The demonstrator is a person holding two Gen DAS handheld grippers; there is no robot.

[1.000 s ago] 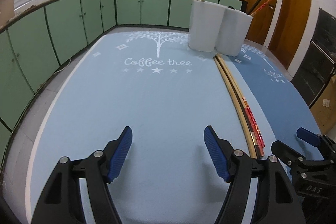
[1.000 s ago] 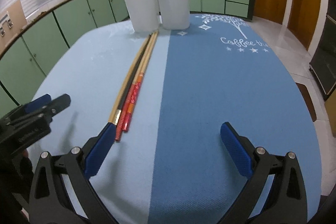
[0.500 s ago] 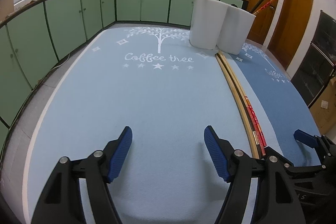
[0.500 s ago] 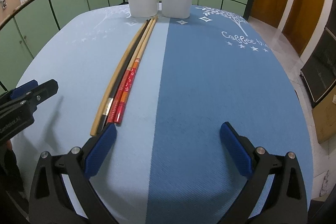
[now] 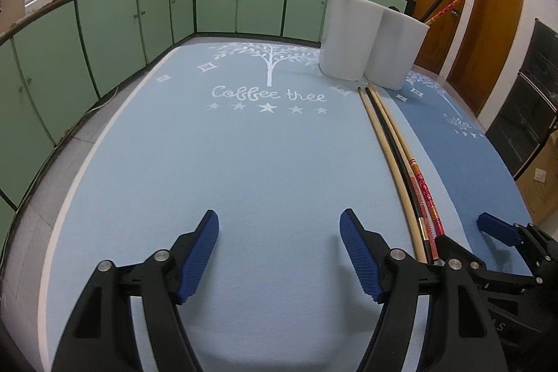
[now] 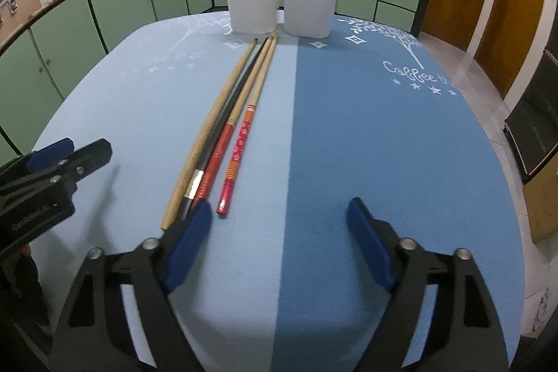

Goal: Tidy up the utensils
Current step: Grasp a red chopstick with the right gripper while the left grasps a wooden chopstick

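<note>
Chopsticks (image 6: 223, 142) lie at eleven o'clock from our right gripper (image 6: 279, 225), its jaws closing on nothing; our left gripper (image 5: 279, 243) gapes empty

The left gripper (image 5: 279, 251) is pointing steeply downward, its blue-padded jaws standing apart with nothing between them. Just to its right, the right gripper (image 6: 279, 234) is tilting down likewise, and its jaws are closing, still well apart and empty, with neither pad pressing on anything.
</note>
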